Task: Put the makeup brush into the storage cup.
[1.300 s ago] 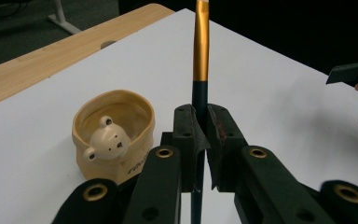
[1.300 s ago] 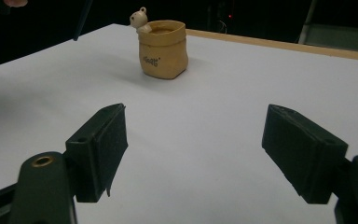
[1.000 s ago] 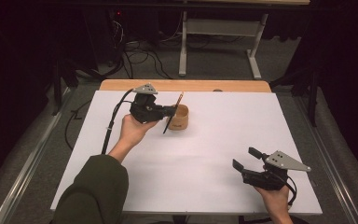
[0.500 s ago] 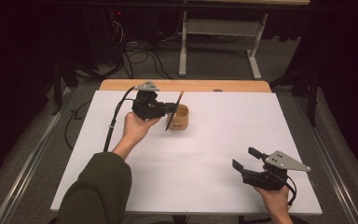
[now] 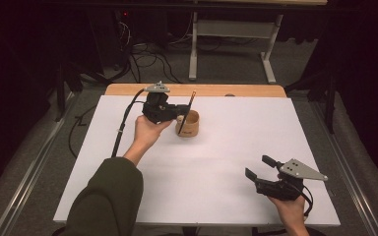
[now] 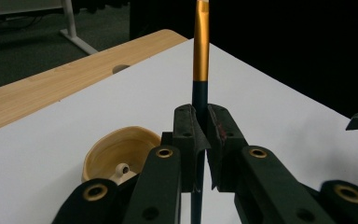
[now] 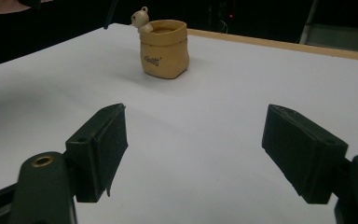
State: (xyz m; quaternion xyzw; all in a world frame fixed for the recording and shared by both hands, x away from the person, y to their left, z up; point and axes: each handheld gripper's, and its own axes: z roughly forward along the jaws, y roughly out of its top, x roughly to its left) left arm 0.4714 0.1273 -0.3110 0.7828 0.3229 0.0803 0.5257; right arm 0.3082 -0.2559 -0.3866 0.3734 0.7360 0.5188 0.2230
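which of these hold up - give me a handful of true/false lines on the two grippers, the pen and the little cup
1. The left gripper is shut on the pen. True.
2. The right gripper holds the cup. False: its jaws stand open over bare table, well apart from the cup.
3. The pen lies flat on the table. False: it is held roughly upright, above the table beside the cup.
4. A small bear figure sits at the cup's rim. True.
5. The cup stands on the white surface near the left gripper. True.
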